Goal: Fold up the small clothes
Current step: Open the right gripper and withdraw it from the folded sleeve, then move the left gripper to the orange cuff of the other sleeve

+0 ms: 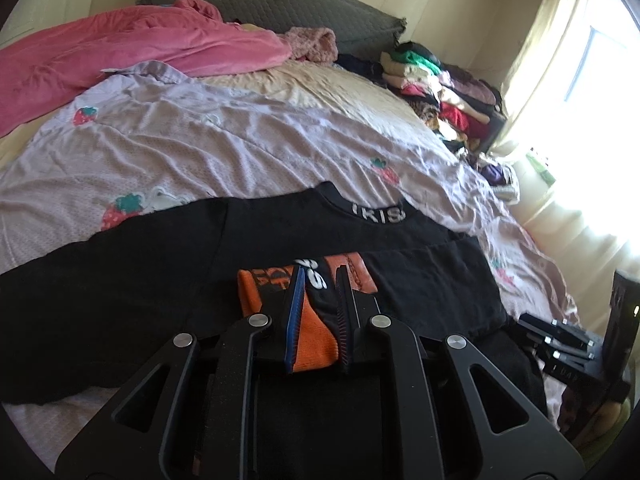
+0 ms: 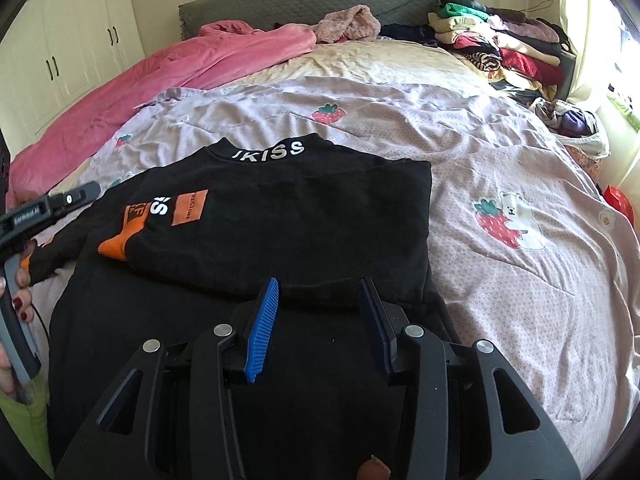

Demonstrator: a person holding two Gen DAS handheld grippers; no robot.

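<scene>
Nearest to us, the left gripper [image 1: 320, 280] is clamped on the orange cuff [image 1: 310, 344] of the sleeve, fabric pinched right between the pads. In the right wrist view that gripper [image 2: 86, 192] only pokes in at the left edge, with a hand [image 2: 18, 292] on its grip, mostly cut off. Our right gripper [image 2: 320, 292] has its jaws apart over the black fabric with nothing between them; we can't tell whether the tips touch the cloth.

The black top [image 2: 280, 216] lies flat on the strawberry quilt [image 2: 500, 184], collar away from us, one sleeve folded across the front. The orange patches and white letters on it are partly folded under, so we can't read them fully. The hem disappears under the gripper bodies.

Further back: a pink blanket [image 2: 168, 80], a clothes stack [image 2: 508, 48] on the right, partly washed out by window glare, then the grey headboard [image 2: 320, 0].
</scene>
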